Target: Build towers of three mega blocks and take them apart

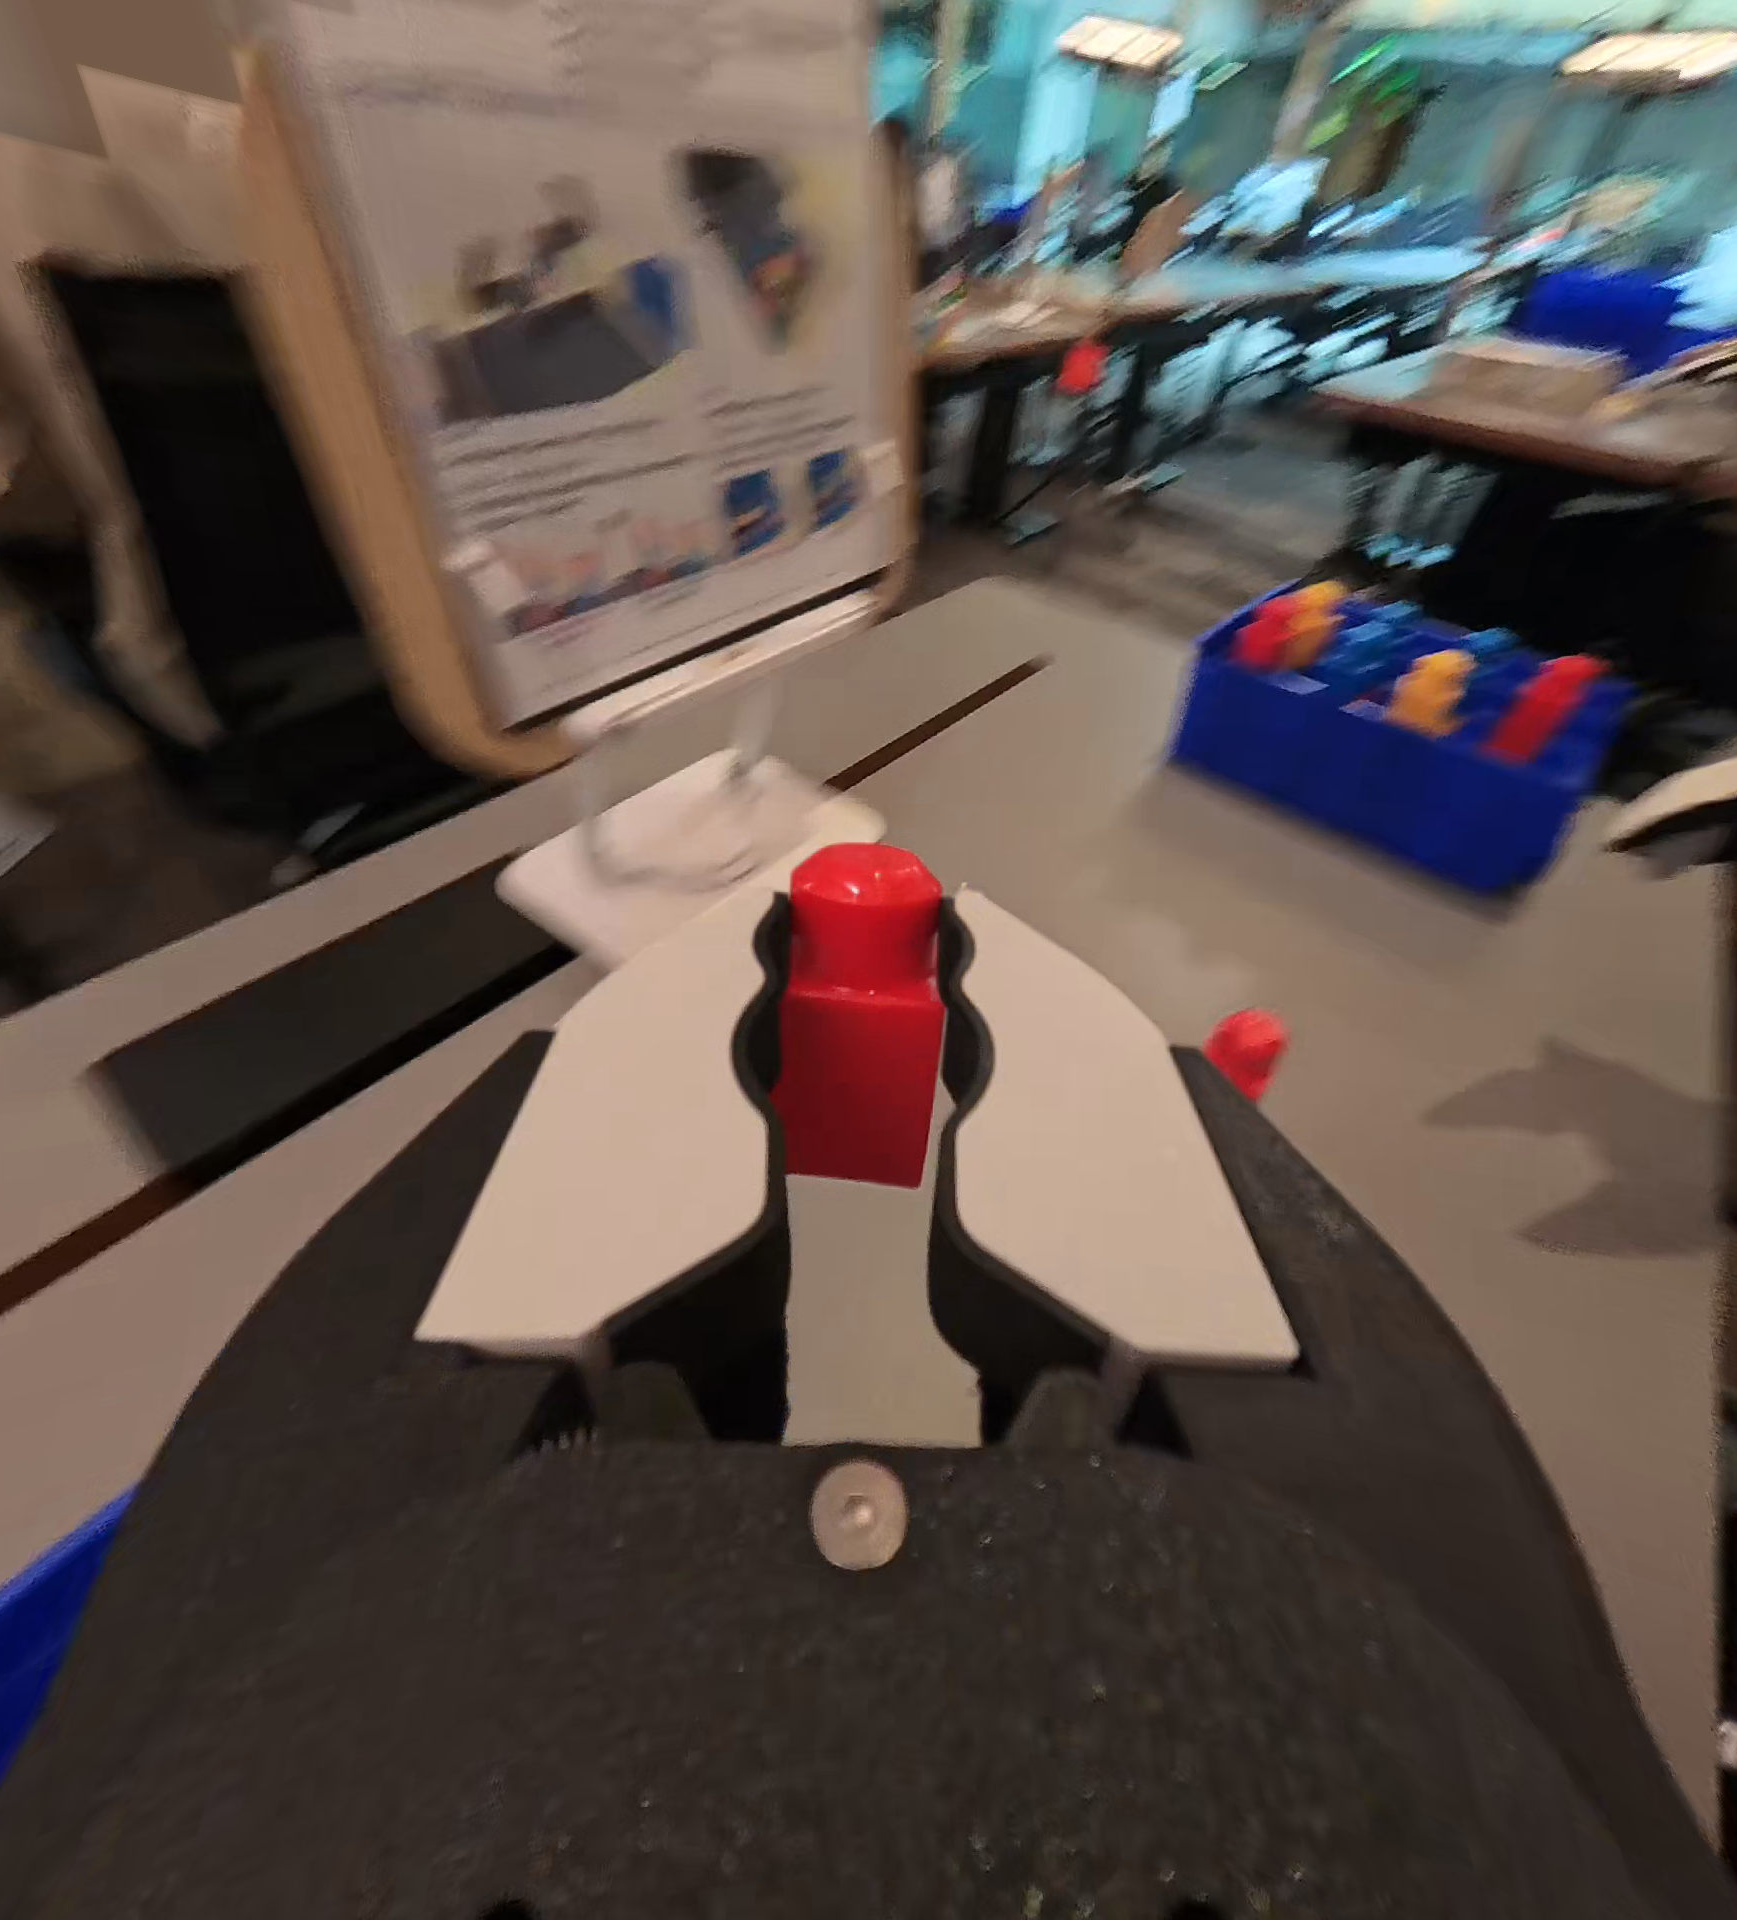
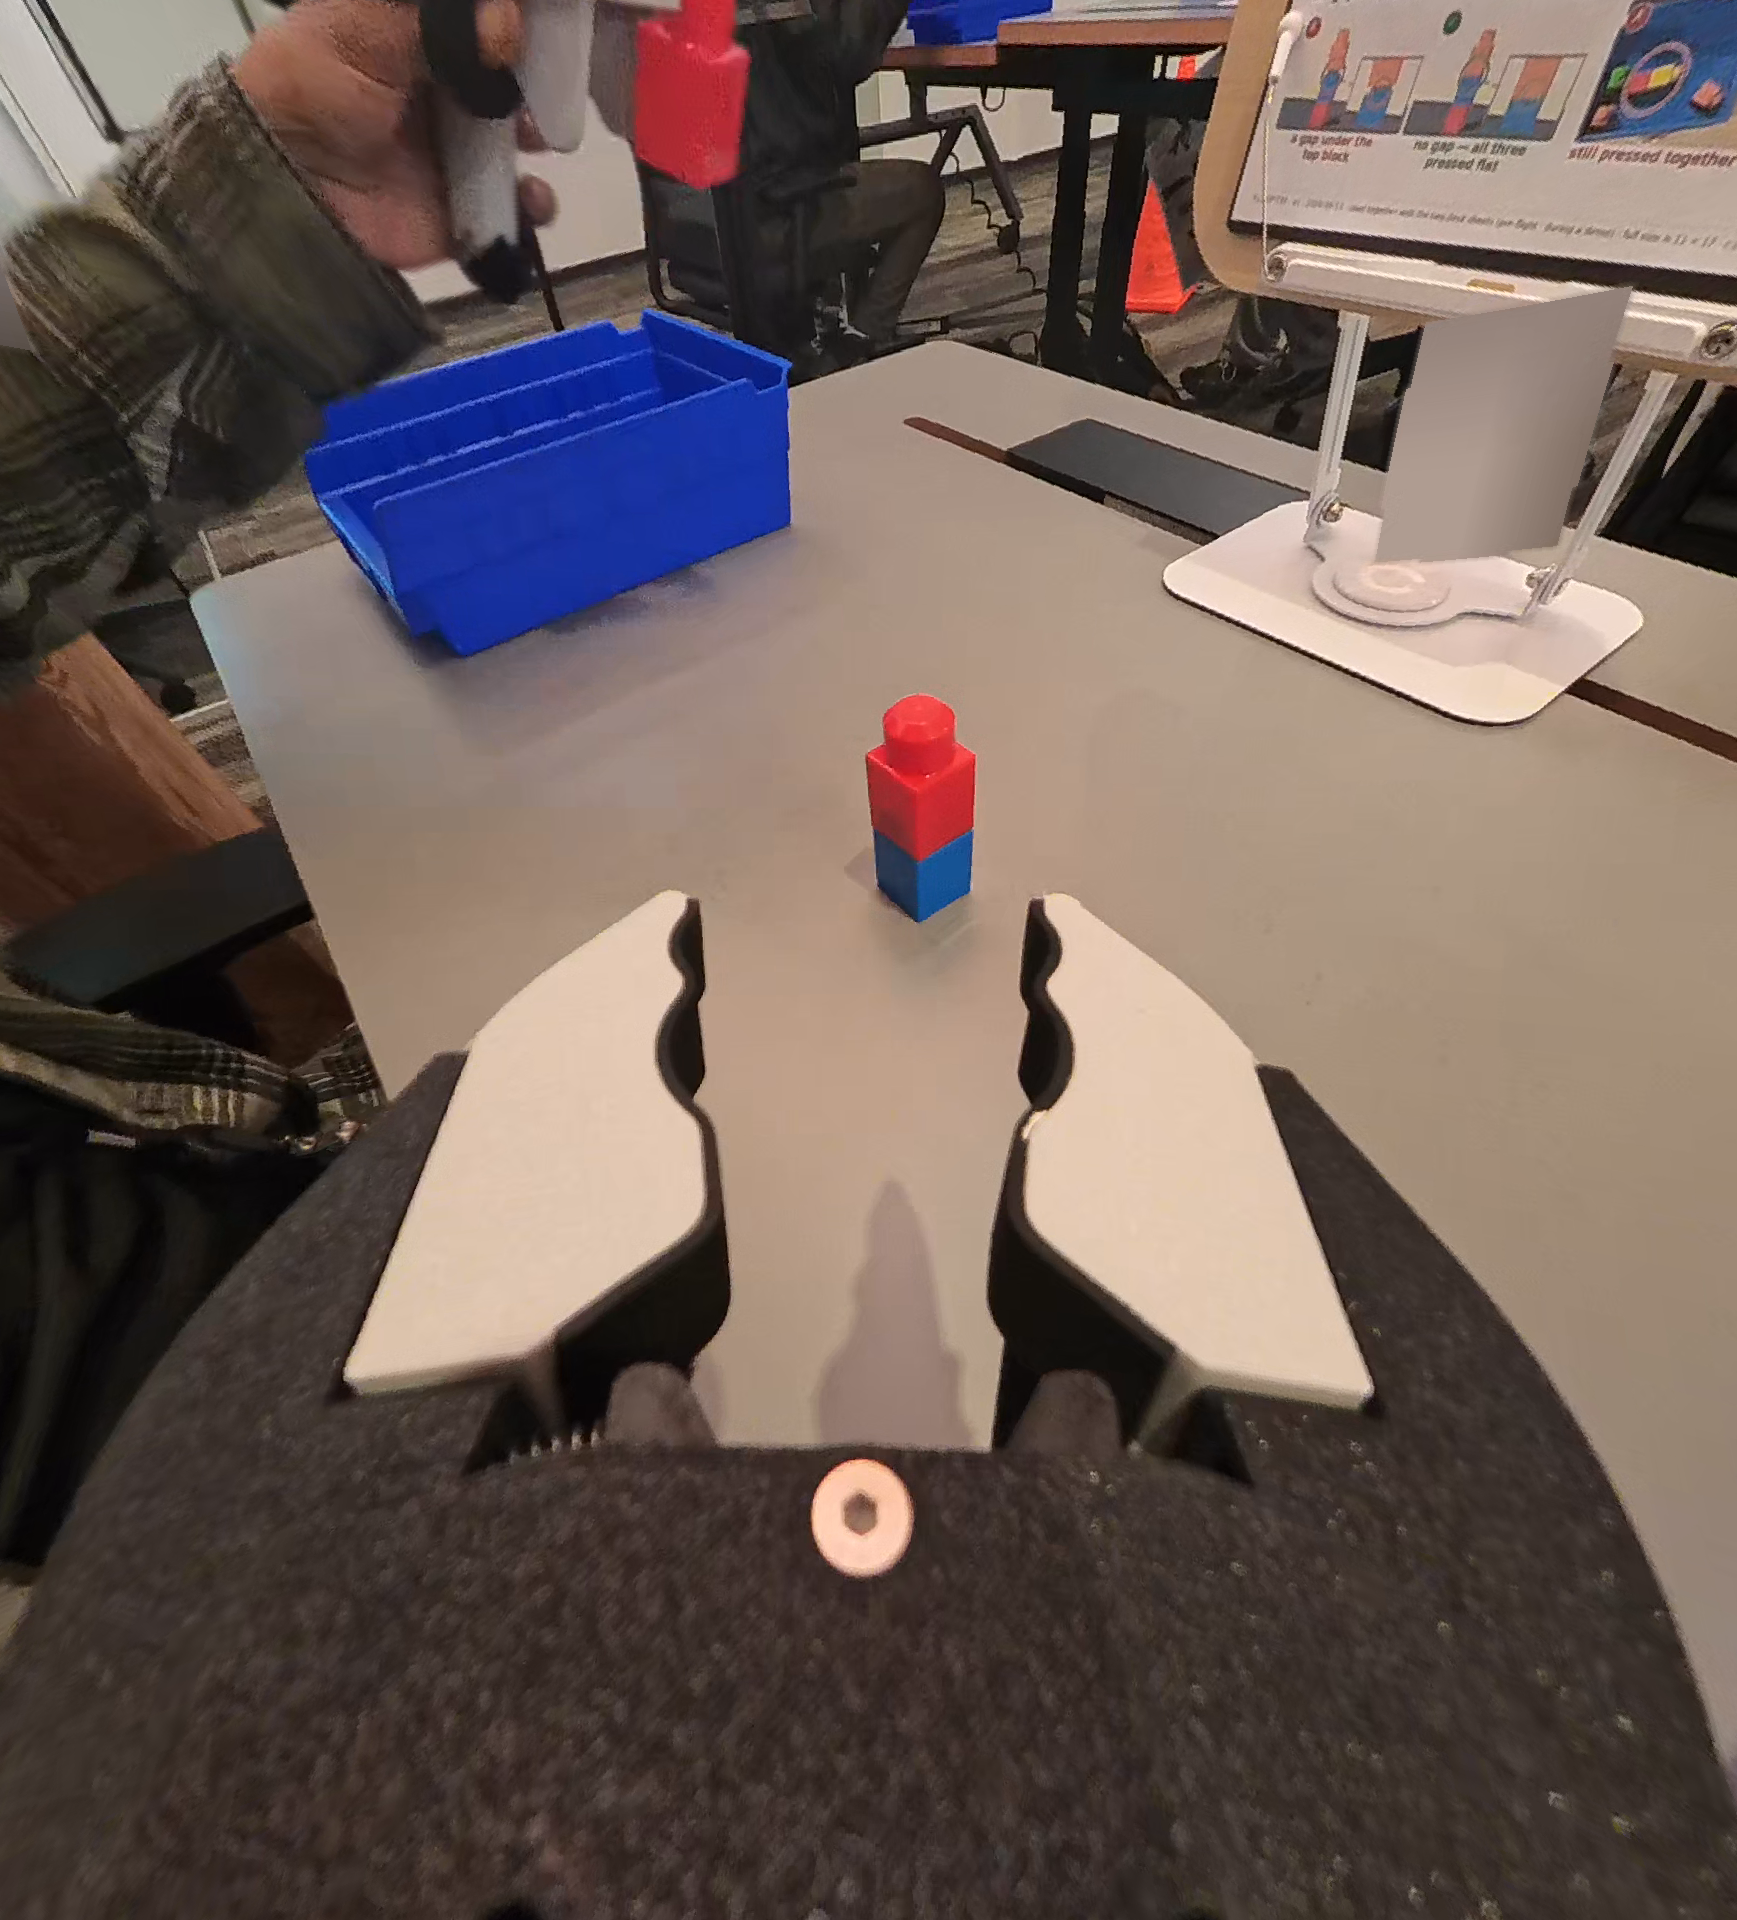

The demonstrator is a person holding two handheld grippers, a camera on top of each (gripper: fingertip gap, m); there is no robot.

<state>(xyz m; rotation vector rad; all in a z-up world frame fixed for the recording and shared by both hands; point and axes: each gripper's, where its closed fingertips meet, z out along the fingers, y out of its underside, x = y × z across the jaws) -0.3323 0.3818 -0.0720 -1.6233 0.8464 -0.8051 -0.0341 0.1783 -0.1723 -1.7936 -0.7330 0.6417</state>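
Note:
My left gripper [image 1: 864, 935] is shut on a red mega block [image 1: 859, 1049] and holds it upright above the grey table [image 1: 1363, 987]. That view is blurred. In the right wrist view the same held red block [image 2: 689, 94] shows high at the top, with a hand beside it. A two-block stack stands on the table: a red block [image 2: 919, 774] on a blue block [image 2: 924, 873]. The red top of this stack also shows in the left wrist view [image 1: 1246, 1049]. My right gripper [image 2: 864, 935] is open and empty, just short of the stack.
An empty blue bin [image 2: 573, 488] sits at the far left of the table. Another blue bin [image 1: 1383, 769] holds several red, orange and blue blocks. A white stand [image 2: 1404, 613] carrying an instruction board [image 2: 1529, 114] stands at the right. A dark seam [image 2: 1674, 727] crosses the table. My hands' fingertips stand some 40 centimetres from each other.

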